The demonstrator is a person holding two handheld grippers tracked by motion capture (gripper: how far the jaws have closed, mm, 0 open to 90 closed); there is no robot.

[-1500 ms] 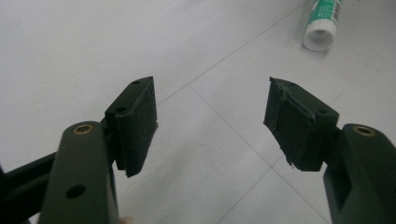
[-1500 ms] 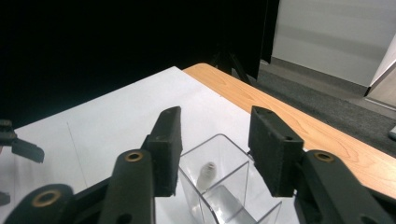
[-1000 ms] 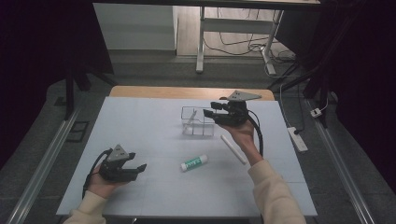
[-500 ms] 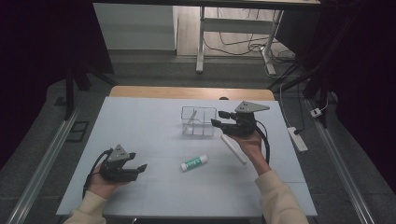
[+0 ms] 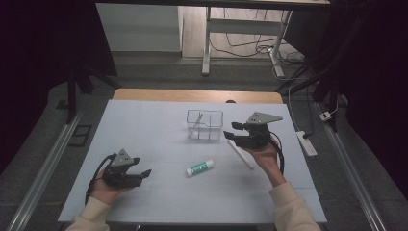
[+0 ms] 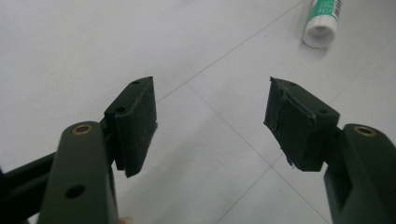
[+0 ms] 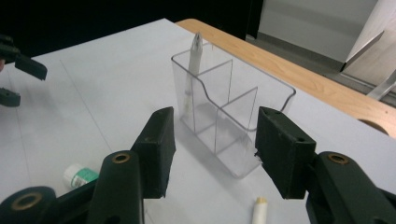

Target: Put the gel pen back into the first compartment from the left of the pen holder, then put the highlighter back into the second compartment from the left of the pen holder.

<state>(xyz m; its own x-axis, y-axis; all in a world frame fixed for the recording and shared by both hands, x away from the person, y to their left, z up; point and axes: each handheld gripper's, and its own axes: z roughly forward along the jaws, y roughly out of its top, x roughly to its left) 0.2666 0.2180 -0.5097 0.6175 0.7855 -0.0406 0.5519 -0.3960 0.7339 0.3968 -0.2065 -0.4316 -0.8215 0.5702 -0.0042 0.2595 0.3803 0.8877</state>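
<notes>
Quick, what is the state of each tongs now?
Left tongs: open, holding nothing.
Right tongs: open, holding nothing, facing the clear organizer.

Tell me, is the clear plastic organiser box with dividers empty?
No. A white pen stands leaning in one end compartment of the clear plastic organiser box; the other compartments look empty.

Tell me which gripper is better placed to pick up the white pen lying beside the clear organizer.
Right. The right gripper is open just above the white pen, next to the clear organizer; the left gripper sits far across the table.
</notes>
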